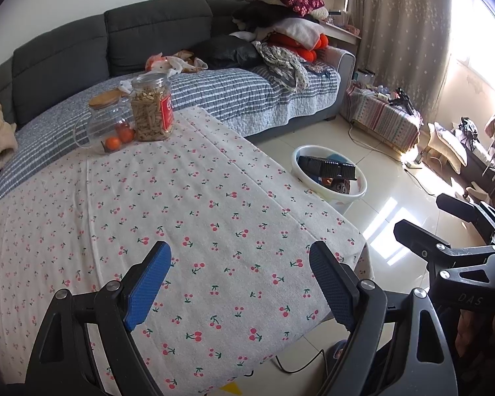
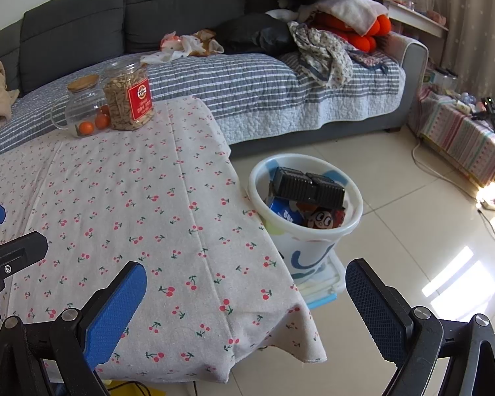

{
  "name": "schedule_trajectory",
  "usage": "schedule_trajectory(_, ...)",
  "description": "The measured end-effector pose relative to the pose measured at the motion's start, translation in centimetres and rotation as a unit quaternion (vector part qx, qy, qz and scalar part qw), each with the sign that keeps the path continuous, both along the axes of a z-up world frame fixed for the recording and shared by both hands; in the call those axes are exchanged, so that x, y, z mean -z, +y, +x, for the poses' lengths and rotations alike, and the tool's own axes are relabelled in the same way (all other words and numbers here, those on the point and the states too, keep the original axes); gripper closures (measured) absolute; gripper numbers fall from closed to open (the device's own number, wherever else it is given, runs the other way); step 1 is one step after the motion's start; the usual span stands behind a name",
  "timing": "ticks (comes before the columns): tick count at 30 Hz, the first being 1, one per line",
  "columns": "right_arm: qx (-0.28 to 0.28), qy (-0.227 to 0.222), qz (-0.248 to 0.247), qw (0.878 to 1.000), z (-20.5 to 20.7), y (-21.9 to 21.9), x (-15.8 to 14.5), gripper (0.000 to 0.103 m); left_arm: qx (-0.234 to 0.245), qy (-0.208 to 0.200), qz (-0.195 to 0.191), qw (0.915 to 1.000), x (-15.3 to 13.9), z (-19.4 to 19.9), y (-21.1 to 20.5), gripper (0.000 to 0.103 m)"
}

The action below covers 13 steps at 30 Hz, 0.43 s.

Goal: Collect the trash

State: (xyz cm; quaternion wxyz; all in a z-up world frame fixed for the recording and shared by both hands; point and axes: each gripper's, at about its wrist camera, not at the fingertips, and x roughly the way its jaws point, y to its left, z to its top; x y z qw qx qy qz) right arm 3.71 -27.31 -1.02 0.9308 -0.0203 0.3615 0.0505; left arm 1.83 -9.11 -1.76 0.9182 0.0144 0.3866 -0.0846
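Both the left tongs and right tongs are hovering apart and empty over the cherry-print surface, while the white bin ahead of the right tongs is holding wrappers and a black tray; the job is looking nearly finished.

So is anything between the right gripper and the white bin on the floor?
Nothing visible. The right gripper hangs open over the table's corner, and the white bin stands on the floor just beyond the table's edge, its mouth open but already full, a black box on top.
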Motion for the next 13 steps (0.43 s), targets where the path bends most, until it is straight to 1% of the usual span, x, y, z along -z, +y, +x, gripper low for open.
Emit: schedule_trajectory(13, 0.004, -0.001, -0.002, 1.0, -0.08, -0.24, -0.03, 0.003, 0.0, 0.0, 0.0, 1.0, 0.06, -0.14, -0.05, 0.015)
